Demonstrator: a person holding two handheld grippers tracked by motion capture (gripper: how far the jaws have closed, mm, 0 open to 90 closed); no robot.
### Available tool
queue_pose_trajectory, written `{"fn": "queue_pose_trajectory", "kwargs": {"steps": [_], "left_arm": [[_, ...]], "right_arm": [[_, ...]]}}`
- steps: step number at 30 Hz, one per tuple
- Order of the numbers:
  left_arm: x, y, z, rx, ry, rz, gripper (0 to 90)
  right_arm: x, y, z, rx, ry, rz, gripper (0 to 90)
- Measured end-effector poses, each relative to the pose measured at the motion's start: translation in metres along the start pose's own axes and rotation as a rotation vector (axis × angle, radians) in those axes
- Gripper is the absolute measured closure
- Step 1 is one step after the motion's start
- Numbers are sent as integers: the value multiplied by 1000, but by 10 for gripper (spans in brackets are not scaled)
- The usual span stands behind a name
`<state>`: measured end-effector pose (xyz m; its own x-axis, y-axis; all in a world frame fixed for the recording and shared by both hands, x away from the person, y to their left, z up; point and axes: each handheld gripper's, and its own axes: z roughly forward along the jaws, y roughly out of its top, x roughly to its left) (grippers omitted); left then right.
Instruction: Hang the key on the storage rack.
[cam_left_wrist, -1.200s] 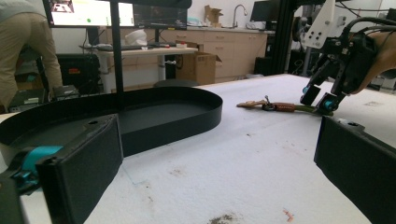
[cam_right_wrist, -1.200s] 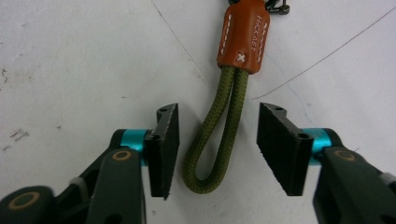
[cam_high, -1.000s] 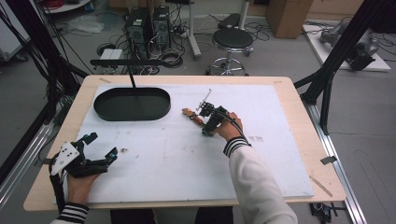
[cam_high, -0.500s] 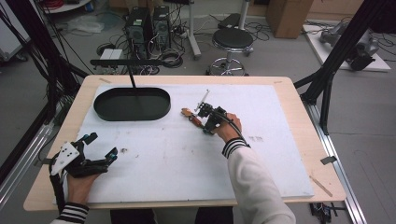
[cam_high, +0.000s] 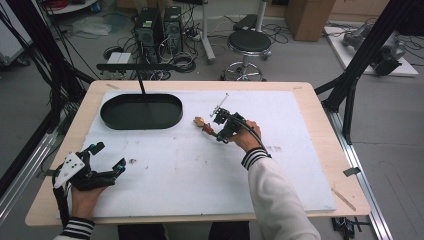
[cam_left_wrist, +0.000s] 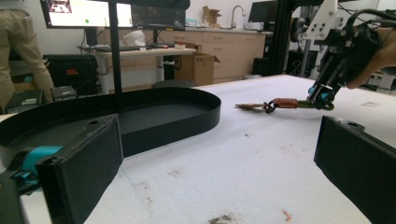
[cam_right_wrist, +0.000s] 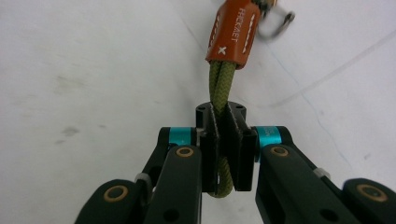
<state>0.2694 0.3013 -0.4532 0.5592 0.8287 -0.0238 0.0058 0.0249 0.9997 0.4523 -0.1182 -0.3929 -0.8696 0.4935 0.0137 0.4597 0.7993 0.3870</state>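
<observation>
White tabletop (cam_high: 200, 185): unchanged since before, right gripper (cam_high: 219, 135) stays clamped on the green cord keychain (cam_right_wrist: 223, 88) near the black tray (cam_high: 141, 111); left gripper (cam_high: 107, 161) rests spread apart at the near-left corner.

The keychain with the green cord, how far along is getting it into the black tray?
Done: the right gripper is shut on the green cord of the keychain. In hand: it is on the white mat beside the black tray. Left: placing it inside; the left gripper is open.

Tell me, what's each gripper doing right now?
Right gripper shut on green cord loop of keychain. Left gripper open, holding nothing. Black tray sits apart.
</observation>
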Motion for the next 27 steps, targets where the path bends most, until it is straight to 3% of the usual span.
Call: {"fn": "queue_pose_trajectory", "kwargs": {"steps": [1, 2, 7, 9, 11, 12, 14, 19, 22, 24, 27], "left_arm": [[0, 0, 0, -2, -1, 2, 17], [0, 0, 0, -2, -5, 1, 17], [4, 2, 0, 16, -34, -20, 17], [6, 5, 0, 25, -53, -18, 17], [7, 12, 2, 35, -73, -25, 17], [8, 16, 3, 48, -85, -35, 17], [10, 26, 6, 95, -124, -71, 17], [12, 49, 16, 136, -180, -48, 17], [13, 62, 24, 151, -243, -47, 17], [12, 71, 30, 167, -267, -24, 17], [7, 82, 40, 173, -308, 5, 17]], "right_arm": [[0, 0, 0, 0, 0, 0, 847], [4, 0, -8, -52, 23, -35, 847], [10, -1, -24, -138, 52, -87, 848], [15, -4, -36, -208, 51, -150, 850], [15, -6, -42, -260, 73, -164, 849], [15, -6, -42, -260, 73, -164, 849], [17, -8, -51, -333, 106, -197, 849], [25, -9, -62, -413, 149, -261, 848], [27, -10, -65, -439, 182, -280, 848], [28, -12, -70, -482, 213, -294, 848], [30, -15, -76, -512, 221, -312, 848]]}}
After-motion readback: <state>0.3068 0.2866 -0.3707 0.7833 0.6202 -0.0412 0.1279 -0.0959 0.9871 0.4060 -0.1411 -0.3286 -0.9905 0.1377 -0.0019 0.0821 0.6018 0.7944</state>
